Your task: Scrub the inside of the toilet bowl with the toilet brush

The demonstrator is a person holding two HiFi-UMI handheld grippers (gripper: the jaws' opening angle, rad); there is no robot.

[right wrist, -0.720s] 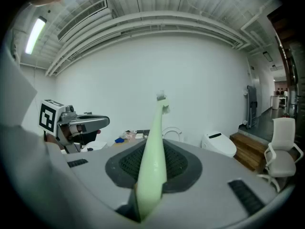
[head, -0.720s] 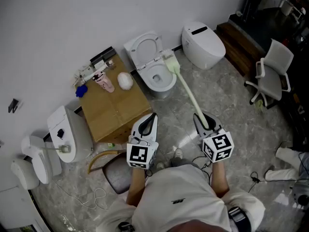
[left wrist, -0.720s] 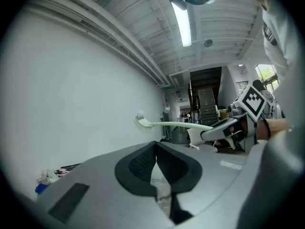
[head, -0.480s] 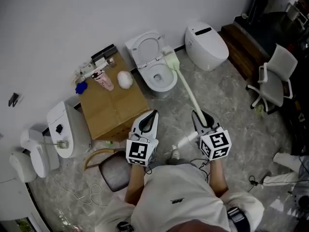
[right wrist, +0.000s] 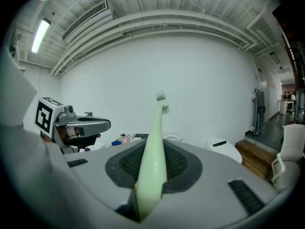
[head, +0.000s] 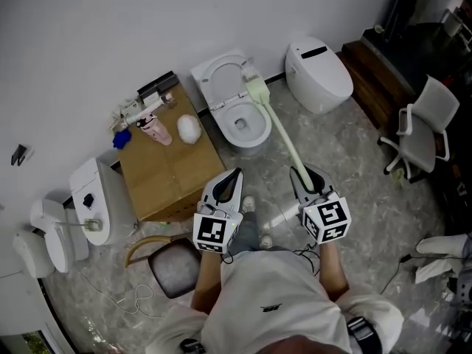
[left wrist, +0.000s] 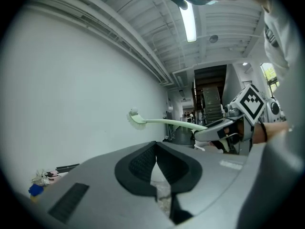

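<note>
Change since a moment ago is slight. The toilet bowl (head: 262, 127) sits a touch lower in the head view, a shoe (head: 247, 204) now shows on the floor between the two tools, and the toilet brush (head: 280, 135) stays in much the same pose in the same grip. The bowl is white, with its seat raised against the wall, and it stands between a brown cardboard box (head: 169, 172) and a second, closed white toilet (head: 321, 65).

The brush is pale green throughout: a long, slim, slightly curved handle that widens into a flat bristled head. Its long axis runs away from the person, up and a little leftward in the head view. The head is the far end, hanging over the bowl's right rim near the seat hinge and not down inside the bowl.

The right hand-held gripper (head: 304, 179) has its jaws clamped on the near end of the handle. The left hand-held gripper (head: 234, 175) hovers near the box corner, its jaws together at the tips with nothing between them.
</note>
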